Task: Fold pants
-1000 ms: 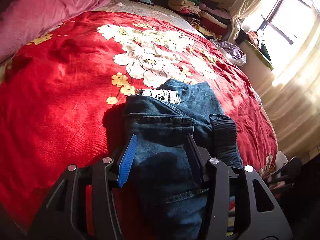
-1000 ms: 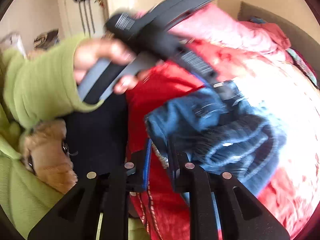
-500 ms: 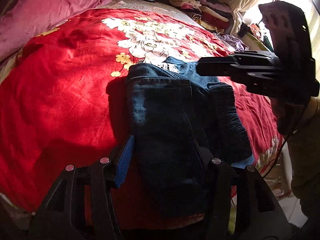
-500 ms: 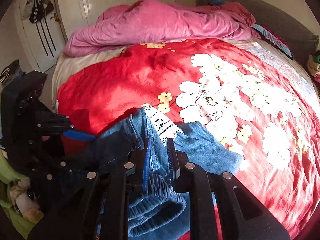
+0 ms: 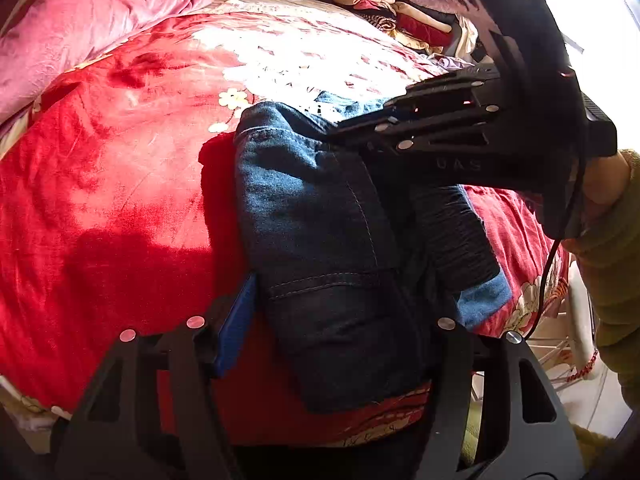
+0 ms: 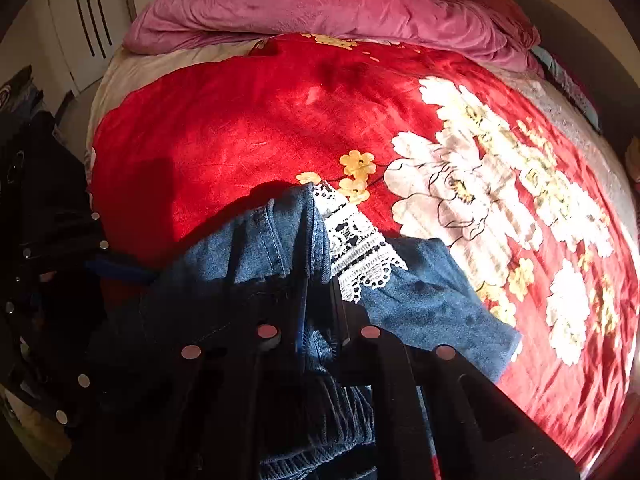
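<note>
Dark blue jeans (image 5: 320,240) with a white lace trim (image 6: 356,248) lie folded on a red floral blanket (image 5: 120,184) near the bed's front edge. My left gripper (image 5: 340,312) is open, its fingers wide apart on either side of the jeans' near end. My right gripper (image 6: 318,304) is nearly closed on a fold of denim at the jeans' far end. It also shows in the left wrist view (image 5: 360,128), reaching in from the right over the jeans.
A pink quilt (image 6: 320,4) lies bunched at the head of the bed. Stacked folded clothes (image 5: 392,12) sit at the far side by a bright window. A white wardrobe (image 6: 92,20) stands past the bed's left edge.
My right gripper has swung round over the bed and come down on the jeans' far end. My left gripper has stayed open around the near end, drawing back a little.
</note>
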